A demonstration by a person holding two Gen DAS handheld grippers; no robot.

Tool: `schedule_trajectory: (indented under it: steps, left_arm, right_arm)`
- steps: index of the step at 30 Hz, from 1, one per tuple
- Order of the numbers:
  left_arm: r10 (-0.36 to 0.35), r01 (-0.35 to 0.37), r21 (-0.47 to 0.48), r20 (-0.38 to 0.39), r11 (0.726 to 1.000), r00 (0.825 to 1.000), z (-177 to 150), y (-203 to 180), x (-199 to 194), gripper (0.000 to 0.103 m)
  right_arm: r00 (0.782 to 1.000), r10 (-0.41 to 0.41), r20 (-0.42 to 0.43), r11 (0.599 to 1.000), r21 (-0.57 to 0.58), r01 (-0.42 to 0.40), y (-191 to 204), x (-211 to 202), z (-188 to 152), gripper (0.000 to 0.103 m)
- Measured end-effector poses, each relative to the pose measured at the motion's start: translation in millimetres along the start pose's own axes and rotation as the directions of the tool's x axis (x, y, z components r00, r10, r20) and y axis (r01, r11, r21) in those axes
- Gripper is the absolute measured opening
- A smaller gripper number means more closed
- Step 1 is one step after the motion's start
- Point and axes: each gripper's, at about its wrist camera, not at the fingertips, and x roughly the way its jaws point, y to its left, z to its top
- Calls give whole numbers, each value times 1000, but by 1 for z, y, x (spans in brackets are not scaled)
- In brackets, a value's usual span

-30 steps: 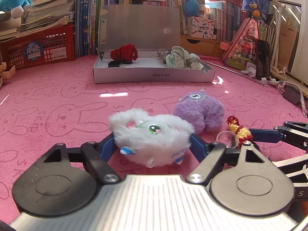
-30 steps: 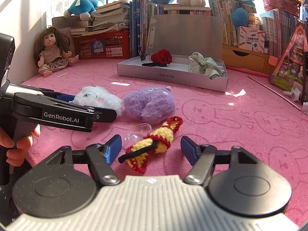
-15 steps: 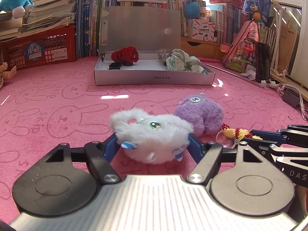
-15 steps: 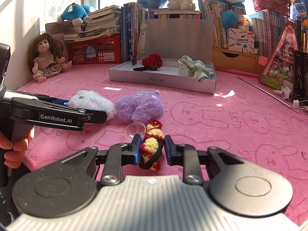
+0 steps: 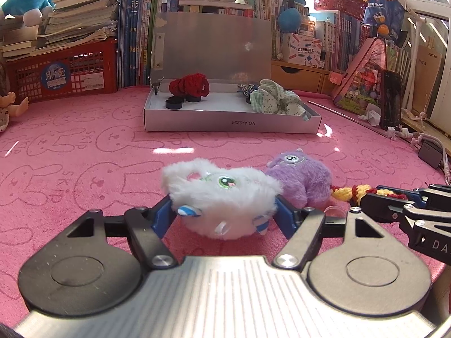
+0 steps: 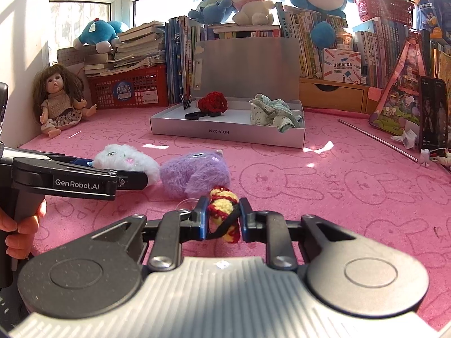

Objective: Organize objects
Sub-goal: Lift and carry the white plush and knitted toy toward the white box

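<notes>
The left gripper (image 5: 224, 217) has its blue jaws set against either flank of the white fluffy plush (image 5: 221, 198), pressing into the fur while the toy sits on the pink bunny-print mat (image 5: 84, 152). The right gripper (image 6: 221, 219) has its jaws clamped tight on the near end of the yellow-and-red crocheted toy (image 6: 224, 204), whose black loop hangs beneath the pads. A small clear plastic dome (image 6: 187, 204) lies on the mat just beside the left pad of that gripper. Touching the white plush on its right is the purple plush (image 5: 301, 177), with the crocheted toy's far end just beside it. A person's hand (image 6: 21, 225) grips the left gripper's handle at the frame's edge. Farther back sits an open white box (image 5: 231, 122), lid upright, holding a red crocheted flower (image 5: 191, 86), black rings (image 5: 174, 103) and a bundle of floral cloth (image 5: 274, 100). A doll (image 6: 57, 95) sits by the red basket (image 6: 132, 88).
</notes>
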Motion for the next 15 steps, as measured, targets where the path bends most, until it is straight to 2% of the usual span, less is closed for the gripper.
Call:
schedule_trajectory:
  steps: [15]
  left_arm:
    - [20, -20, -1, 34, 1000, 999, 27, 3, 5, 77]
  right_arm:
    - [998, -29, 56, 999, 43, 26, -8, 6, 28, 22]
